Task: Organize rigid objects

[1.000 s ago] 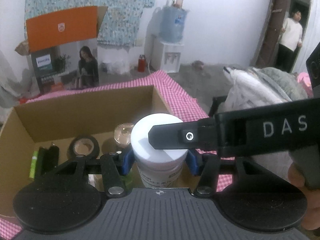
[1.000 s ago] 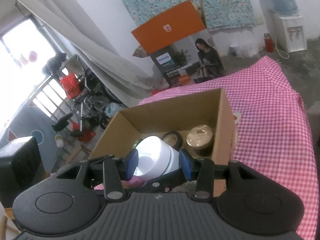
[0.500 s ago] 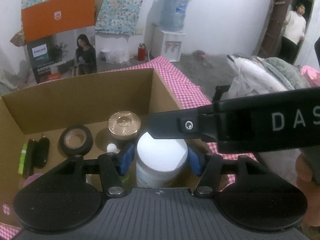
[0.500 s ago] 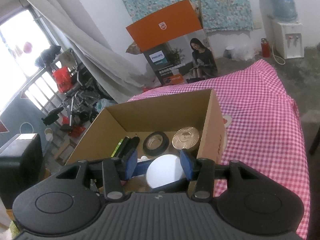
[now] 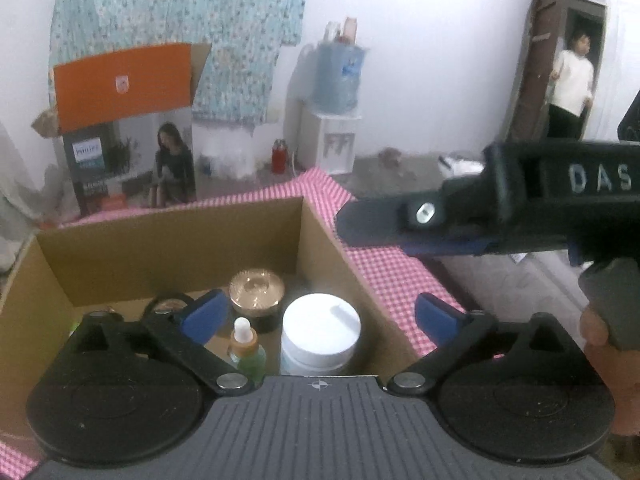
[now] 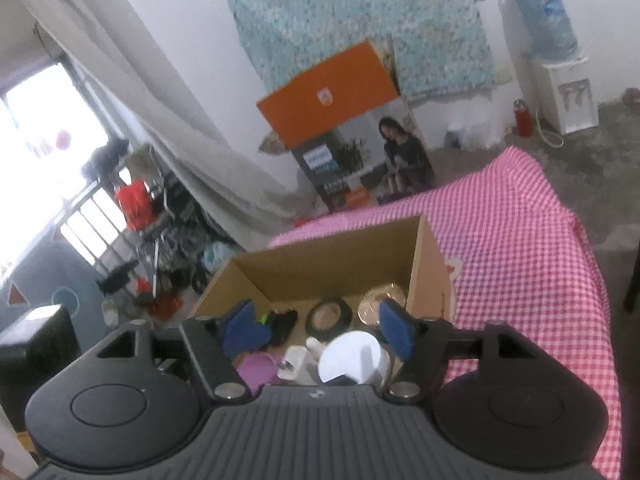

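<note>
White jar (image 5: 320, 330) upright in box (image 5: 168, 240), dead ahead below my L tongs (image 5: 318, 314); both tongs just spread apart, nothing clamped, R tongs (image 6: 320, 334) further off.

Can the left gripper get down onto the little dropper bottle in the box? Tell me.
Probably yes. The left gripper is open right above the dropper bottle, with nothing over it. The white jar stands close beside it, so the fit looks tight.

Room evenly lit, soft daylight. Window (image 6: 48, 152) at left of right wrist view blown out to white glare. Both views soft, slightly blurred overall. Strong fisheye bending at edges, dark corners. White wall (image 5: 420, 60) bright, shadows weak. Inside of cardboard box (image 5: 168, 240) dimmer.
</note>
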Tool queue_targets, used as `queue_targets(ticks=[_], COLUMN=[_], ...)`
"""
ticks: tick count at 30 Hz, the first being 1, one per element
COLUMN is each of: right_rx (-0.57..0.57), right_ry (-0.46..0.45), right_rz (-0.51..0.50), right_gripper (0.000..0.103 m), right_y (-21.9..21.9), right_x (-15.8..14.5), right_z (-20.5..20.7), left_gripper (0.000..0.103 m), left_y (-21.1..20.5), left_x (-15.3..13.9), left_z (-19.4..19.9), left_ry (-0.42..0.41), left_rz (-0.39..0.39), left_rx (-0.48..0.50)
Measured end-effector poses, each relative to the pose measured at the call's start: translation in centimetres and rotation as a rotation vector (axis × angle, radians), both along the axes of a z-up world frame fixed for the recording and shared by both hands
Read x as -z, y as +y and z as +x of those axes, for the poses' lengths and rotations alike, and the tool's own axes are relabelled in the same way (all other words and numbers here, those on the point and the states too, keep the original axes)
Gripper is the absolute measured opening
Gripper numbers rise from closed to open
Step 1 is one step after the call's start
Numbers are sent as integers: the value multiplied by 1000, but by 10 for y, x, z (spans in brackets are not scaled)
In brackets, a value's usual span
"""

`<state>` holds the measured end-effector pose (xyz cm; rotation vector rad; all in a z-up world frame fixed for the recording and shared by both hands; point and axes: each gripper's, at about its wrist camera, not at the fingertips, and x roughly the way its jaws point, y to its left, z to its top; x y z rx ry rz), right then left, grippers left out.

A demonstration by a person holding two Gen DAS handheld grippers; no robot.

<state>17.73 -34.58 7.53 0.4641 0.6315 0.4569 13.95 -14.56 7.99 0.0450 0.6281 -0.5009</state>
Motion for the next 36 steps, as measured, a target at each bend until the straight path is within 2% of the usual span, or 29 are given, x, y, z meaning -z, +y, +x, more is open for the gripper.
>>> queue_targets(ticks=[4,6,11,21,26,36], right_rx=[33,52,92,167,206,200], right_ry=[-48,-74,-109,-84,-69,-23], right_rz=[17,19,-6,-154,-282,-406], right_gripper=[85,96,103,103,103,103], right_y=[-5,-8,-4,33,57,103], right_x=[-14,-20,-26,-12,0,16], right_z=[-21,-34,-59,-79,-84,-81], left_gripper=[103,103,103,103,103,103], left_y=[14,24,53,99,109,112], left_x=[-12,-16,-21,-15,-11,3], left_z=[-19,-28,-40,-47,-50,-43], left_ry=[-25,-33,-30,24,26,72], left_rz=[-19,-24,-2,46,98,175], left_rx=[-11,-36,-149,-342,-381,-384])
